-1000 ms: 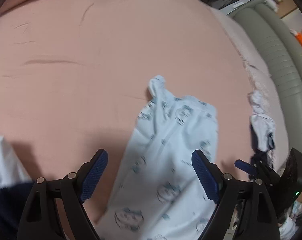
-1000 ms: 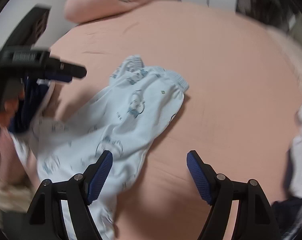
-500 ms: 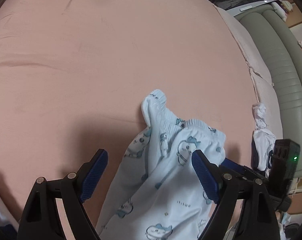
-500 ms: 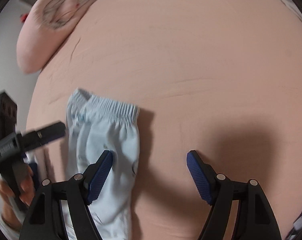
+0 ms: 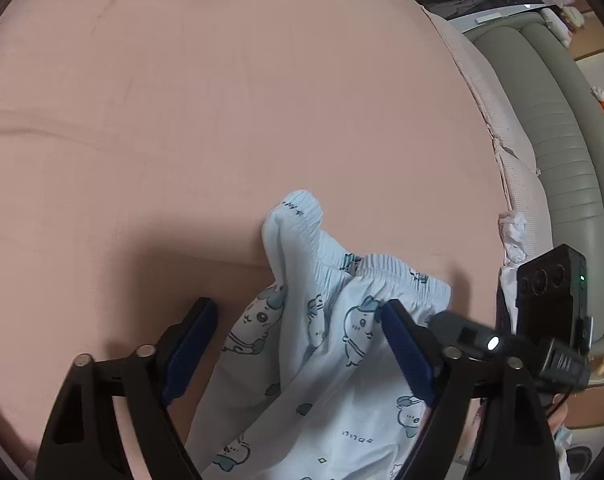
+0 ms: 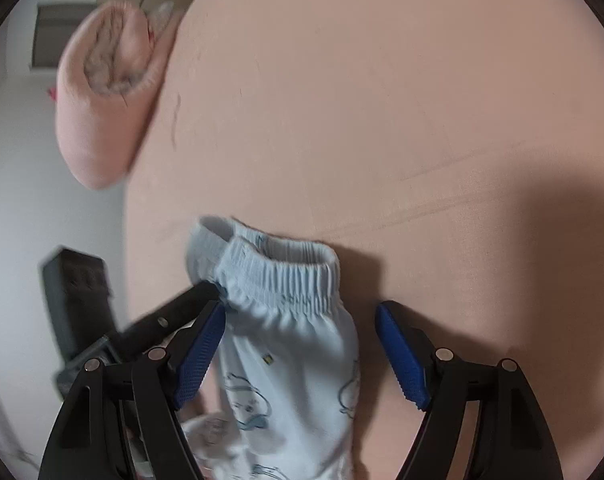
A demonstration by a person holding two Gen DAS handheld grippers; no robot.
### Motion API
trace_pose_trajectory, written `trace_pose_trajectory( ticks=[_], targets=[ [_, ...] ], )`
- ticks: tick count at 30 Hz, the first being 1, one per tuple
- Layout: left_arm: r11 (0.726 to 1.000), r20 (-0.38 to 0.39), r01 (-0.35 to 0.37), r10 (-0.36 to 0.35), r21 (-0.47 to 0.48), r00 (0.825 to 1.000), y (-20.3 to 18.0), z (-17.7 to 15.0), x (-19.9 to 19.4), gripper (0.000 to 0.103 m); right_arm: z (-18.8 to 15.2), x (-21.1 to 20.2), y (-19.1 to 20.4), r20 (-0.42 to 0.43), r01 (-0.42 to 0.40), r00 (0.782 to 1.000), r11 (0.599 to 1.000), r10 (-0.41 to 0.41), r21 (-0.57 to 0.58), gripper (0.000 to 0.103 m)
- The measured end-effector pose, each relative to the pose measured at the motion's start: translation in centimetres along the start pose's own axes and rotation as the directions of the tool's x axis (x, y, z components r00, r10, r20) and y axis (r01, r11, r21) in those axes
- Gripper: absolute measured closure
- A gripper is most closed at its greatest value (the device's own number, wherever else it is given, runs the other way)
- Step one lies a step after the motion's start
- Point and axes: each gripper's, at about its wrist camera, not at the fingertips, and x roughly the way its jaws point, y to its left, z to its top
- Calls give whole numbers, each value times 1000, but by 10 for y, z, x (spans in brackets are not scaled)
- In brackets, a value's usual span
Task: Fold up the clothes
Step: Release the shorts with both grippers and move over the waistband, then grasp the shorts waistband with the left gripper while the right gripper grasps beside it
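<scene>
Light blue pants (image 5: pixel 326 360) with a cartoon print lie on the pink bed sheet (image 5: pixel 221 100), elastic waistband away from me. My left gripper (image 5: pixel 297 346) hovers just over the waist end; its jaws are closing with cloth between them, and the pads do not press on it. In the right wrist view the waistband (image 6: pixel 285 276) lies between the blue fingers (image 6: pixel 199 348) of my right gripper (image 6: pixel 299 350), which stands open over the pants (image 6: pixel 293 380). The left gripper's black finger (image 6: pixel 173 314) reaches the waistband's left end.
A pink pillow (image 6: pixel 109 92) lies at the far left corner of the bed. A bundle of white clothing (image 5: pixel 512 232) sits at the bed's right edge, beside a grey-green padded frame (image 5: pixel 562 152). The right hand's black device (image 5: pixel 554 300) is close by.
Both grippers have come down closer to the pants' waistband. The right gripper has rolled and now straddles the waistband. The left jaws have narrowed a little.
</scene>
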Motion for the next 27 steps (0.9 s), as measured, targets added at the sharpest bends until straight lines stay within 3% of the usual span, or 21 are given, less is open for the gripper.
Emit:
trace_pose_trajectory(
  ticks=[2,3,6,8,10,13,16,23,27],
  targets=[
    [1000,7,17,-16,-5,1000,1,-2,0,33,2,-4,-11,6,-59,998,998,59,37,25],
    [999,10,34,-34,-11,999,1,-3,-1,42,2,-5,-15,9,-80,997,996,80,48,25],
    [997,-1,67,-67,-33,998,0,-4,3,54,0,-7,-16,7,-66,998,998,66,23,29],
    [999,-8,54,-54,-4,999,-7,-5,7,57,0,-10,-12,4,-20,1000,1000,20,-21,43],
    [999,-8,29,-29,40,1000,-14,-6,10,59,-2,-7,-5,-12,16,1000,998,-16,-54,69],
    [996,-3,-16,17,91,1000,-22,-12,11,64,-6,-1,-4,-5,42,999,996,-42,-79,76],
    [996,0,-14,14,93,1000,-21,-14,9,70,-9,-2,-3,18,72,997,992,-70,-106,83],
    [996,26,41,-43,79,999,-18,-9,-17,73,-16,-11,34,73,139,990,948,-123,-287,90],
    [991,42,32,-38,126,998,-32,-4,-42,73,-15,-13,69,108,144,988,922,-113,-359,91]
  ],
)
